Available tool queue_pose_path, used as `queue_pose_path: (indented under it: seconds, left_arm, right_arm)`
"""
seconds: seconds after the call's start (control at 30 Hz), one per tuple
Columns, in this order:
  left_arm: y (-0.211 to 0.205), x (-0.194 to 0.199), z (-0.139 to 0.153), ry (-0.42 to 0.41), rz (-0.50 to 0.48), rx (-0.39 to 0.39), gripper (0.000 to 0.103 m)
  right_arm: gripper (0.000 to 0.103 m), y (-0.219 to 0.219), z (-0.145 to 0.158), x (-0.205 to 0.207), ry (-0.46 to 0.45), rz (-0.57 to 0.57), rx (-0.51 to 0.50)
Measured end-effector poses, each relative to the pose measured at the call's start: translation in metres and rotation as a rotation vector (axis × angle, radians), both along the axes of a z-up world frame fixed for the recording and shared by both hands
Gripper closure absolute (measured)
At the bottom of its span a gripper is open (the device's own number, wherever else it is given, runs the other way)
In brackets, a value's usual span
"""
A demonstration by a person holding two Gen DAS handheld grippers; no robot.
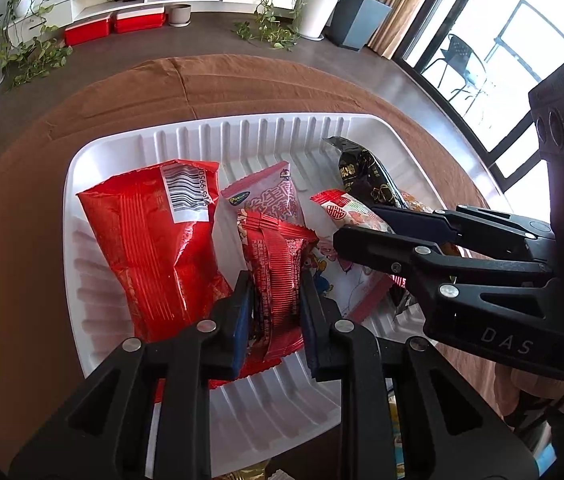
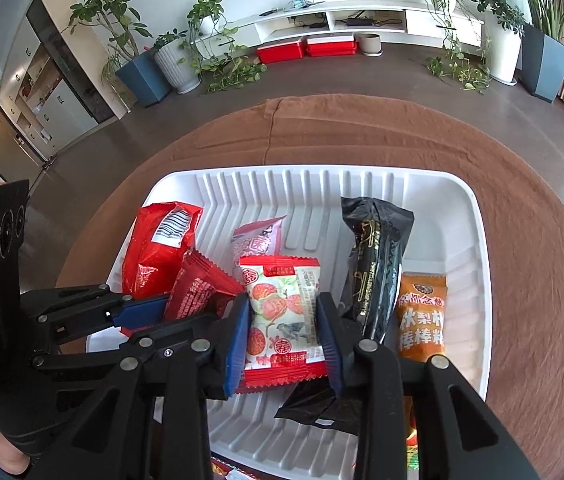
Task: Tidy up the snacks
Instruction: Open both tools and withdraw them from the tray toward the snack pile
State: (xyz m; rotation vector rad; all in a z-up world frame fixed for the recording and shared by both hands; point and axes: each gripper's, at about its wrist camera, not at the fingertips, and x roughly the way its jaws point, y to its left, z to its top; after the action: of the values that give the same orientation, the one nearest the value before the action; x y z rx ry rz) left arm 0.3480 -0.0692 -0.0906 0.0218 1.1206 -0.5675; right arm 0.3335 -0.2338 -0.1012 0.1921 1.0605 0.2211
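A white ribbed tray point(image 1: 241, 136) point(image 2: 466, 216) on a brown cloth holds several snack packets. My left gripper point(image 1: 275, 284) is shut on a small dark red packet point(image 1: 277, 264), which also shows in the right wrist view point(image 2: 197, 292). My right gripper point(image 2: 284, 312) is shut on a white and red fruit-print packet point(image 2: 282, 300), also seen in the left wrist view point(image 1: 356, 216). Both packets are held over the tray. A large red bag point(image 1: 149, 240) point(image 2: 157, 248), a pink packet point(image 1: 269, 196) point(image 2: 255, 240), a black packet point(image 1: 366, 176) point(image 2: 376, 268) and an orange packet point(image 2: 422, 312) lie in the tray.
The brown cloth point(image 1: 265, 84) point(image 2: 362, 128) covers the round table around the tray. More packets show at the near edge below the tray point(image 2: 412, 452). Plants, red boxes and a white shelf stand on the floor far behind. Glass doors are at the right.
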Motion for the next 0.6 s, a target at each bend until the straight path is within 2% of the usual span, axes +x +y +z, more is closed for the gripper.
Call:
queue_pose_path:
  seconds: [0.1,0.17,0.3,0.37,0.43,0.53,0.57,0.6]
  left_arm:
    - [0.000,-0.002,0.002,-0.004,0.001,-0.001,0.077]
    - [0.000,-0.004,0.004,-0.011,0.000,-0.005,0.064]
    - [-0.003,-0.010,0.011,-0.031,-0.008,-0.002,0.050]
    - [-0.001,-0.014,0.018,-0.040,-0.007,-0.012,0.038]
    - [0.003,-0.021,0.026,-0.058,0.000,-0.020,0.029]
    - [0.015,-0.035,0.045,-0.082,0.019,-0.061,0.024]
    - [0.019,-0.041,0.051,-0.091,0.023,-0.070,0.015]
    - [0.025,-0.049,0.058,-0.107,0.027,-0.080,0.010]
  right_arm:
    - [0.063,0.000,0.000,0.000,-0.001,-0.002,0.004]
    - [0.060,-0.001,0.001,-0.002,-0.003,-0.003,0.012]
    - [0.056,-0.004,0.005,-0.005,-0.007,-0.008,0.018]
    - [0.053,-0.006,0.010,-0.009,-0.011,-0.011,0.026]
    - [0.047,-0.009,0.020,-0.017,-0.031,-0.012,0.037]
    - [0.037,-0.015,0.038,-0.034,-0.067,-0.017,0.056]
    - [0.030,-0.018,0.043,-0.041,-0.078,-0.019,0.070]
    - [0.026,-0.020,0.048,-0.049,-0.091,-0.021,0.087]
